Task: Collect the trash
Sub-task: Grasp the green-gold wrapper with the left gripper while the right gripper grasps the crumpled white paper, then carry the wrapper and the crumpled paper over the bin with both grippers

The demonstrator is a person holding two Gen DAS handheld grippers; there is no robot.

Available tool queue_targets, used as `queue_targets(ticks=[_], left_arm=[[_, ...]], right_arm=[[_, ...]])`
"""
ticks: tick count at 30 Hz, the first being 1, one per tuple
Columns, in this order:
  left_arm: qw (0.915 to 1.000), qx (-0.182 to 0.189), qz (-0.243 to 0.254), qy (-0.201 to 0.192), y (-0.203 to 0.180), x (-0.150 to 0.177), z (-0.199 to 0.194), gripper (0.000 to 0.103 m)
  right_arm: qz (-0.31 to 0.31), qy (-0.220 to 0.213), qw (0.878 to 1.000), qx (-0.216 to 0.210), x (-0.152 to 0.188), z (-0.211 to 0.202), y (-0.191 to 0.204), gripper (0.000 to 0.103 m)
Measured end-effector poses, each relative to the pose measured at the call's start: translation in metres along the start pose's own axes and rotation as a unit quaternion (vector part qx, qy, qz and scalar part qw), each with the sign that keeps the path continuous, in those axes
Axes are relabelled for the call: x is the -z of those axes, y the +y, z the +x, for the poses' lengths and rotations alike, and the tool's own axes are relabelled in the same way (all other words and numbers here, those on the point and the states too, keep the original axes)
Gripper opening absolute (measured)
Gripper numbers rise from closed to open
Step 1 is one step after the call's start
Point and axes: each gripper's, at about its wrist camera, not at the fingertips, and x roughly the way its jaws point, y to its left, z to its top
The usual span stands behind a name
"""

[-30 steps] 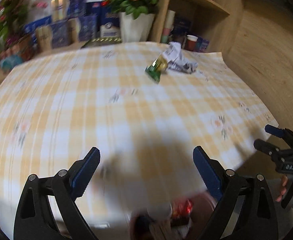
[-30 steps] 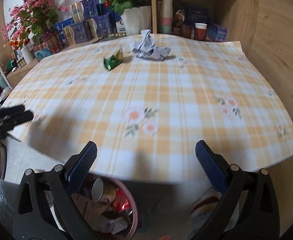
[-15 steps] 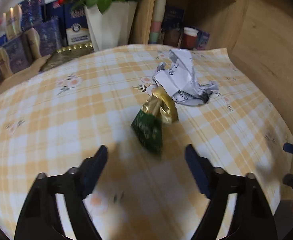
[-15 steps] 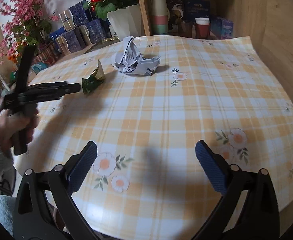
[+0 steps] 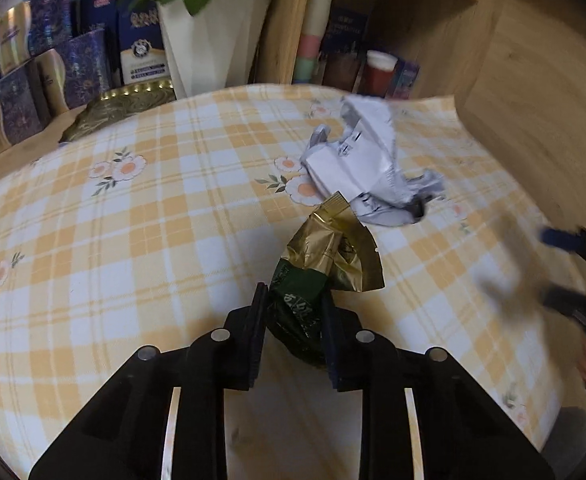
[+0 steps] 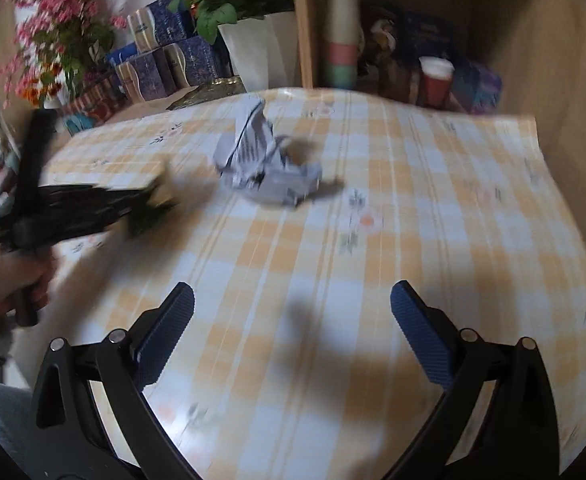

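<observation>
A green and gold snack wrapper [image 5: 325, 256] lies on the yellow plaid tablecloth [image 5: 133, 240]. My left gripper [image 5: 293, 320] has its jaws closing on the wrapper's green end, and both pads touch it. Just beyond lies a crumpled white paper [image 5: 357, 164], touching the wrapper's gold end. In the right wrist view the same paper [image 6: 261, 168] sits mid-table, well ahead of my right gripper [image 6: 293, 296], which is open with nothing between its fingers. The left gripper [image 6: 149, 196] shows there blurred at the left, held by a hand [image 6: 13, 276].
A white vase [image 5: 213, 36] with a plant, blue boxes [image 5: 81, 64] and a gold tray [image 5: 121, 108] stand behind the table. A wooden shelf holds stacked cups [image 6: 343, 40] and a red cup [image 6: 437, 80]. A wooden panel [image 5: 553, 100] borders the table's right.
My left gripper's jaws have gone from wide apart to closed around the wrapper's green end. The right gripper has moved forward over the table, nearer the crumpled paper.
</observation>
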Motion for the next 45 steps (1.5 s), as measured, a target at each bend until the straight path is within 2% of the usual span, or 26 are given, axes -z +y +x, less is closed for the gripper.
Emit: queue_targets(ticks=[3, 7, 12, 14, 19, 20, 21, 23, 24, 27, 32, 37, 41, 45], left_arm=[[0.9995, 0.012, -0.019, -0.024, 0.002, 0.009, -0.029, 0.024], [0.9964, 0.019, -0.058, -0.058, 0.011, 0.03, -0.077, 0.024], [0.9912, 0.006, -0.104, -0.081, 0.027, 0.063, -0.123, 0.024], [0.9884, -0.003, -0.124, -0.087, 0.034, 0.081, -0.141, 0.024], [0.9848, -0.024, -0.152, -0.08, 0.048, 0.117, -0.17, 0.024], [0.9846, -0.026, -0.155, -0.077, 0.05, 0.123, -0.173, 0.024], [0.9844, -0.03, -0.156, -0.075, 0.052, 0.129, -0.177, 0.024], [0.9841, -0.037, -0.159, -0.071, 0.053, 0.14, -0.183, 0.024], [0.9836, -0.036, -0.162, -0.071, 0.052, 0.145, -0.187, 0.024], [0.9823, -0.032, -0.171, -0.071, 0.051, 0.155, -0.193, 0.024], [0.9804, -0.013, -0.183, -0.073, 0.037, 0.167, -0.204, 0.024], [0.9848, 0.002, -0.161, -0.064, 0.01, 0.171, -0.212, 0.024], [0.9857, 0.018, -0.155, -0.063, -0.006, 0.174, -0.222, 0.024], [0.9863, 0.026, -0.15, -0.064, -0.024, 0.179, -0.235, 0.024]], right_arm=[[-0.013, -0.003, 1.0, 0.004, -0.027, 0.025, 0.001, 0.097], [0.001, 0.005, 1.0, -0.014, -0.069, 0.065, 0.008, 0.097], [0.007, 0.017, 1.0, -0.001, -0.108, 0.107, 0.029, 0.097], [0.021, 0.036, 0.999, -0.003, -0.117, 0.127, 0.037, 0.097], [-0.006, 0.09, 0.994, 0.068, -0.116, 0.158, 0.055, 0.097], [-0.003, 0.099, 0.993, 0.069, -0.112, 0.159, 0.055, 0.09], [0.0, 0.098, 0.993, 0.061, -0.108, 0.157, 0.054, 0.068], [0.006, 0.076, 0.996, 0.055, -0.102, 0.14, 0.051, 0.061], [0.015, 0.049, 0.998, 0.045, -0.097, 0.124, 0.05, 0.059], [0.038, -0.001, 0.999, 0.015, -0.082, 0.079, 0.045, 0.058], [0.074, -0.052, 0.995, -0.047, -0.038, -0.003, 0.038, 0.058], [0.075, -0.07, 0.993, -0.055, 0.013, -0.071, 0.049, 0.058], [0.107, -0.056, 0.99, -0.076, 0.062, -0.113, 0.055, 0.058], [0.126, -0.048, 0.987, -0.092, 0.097, -0.145, 0.066, 0.058]])
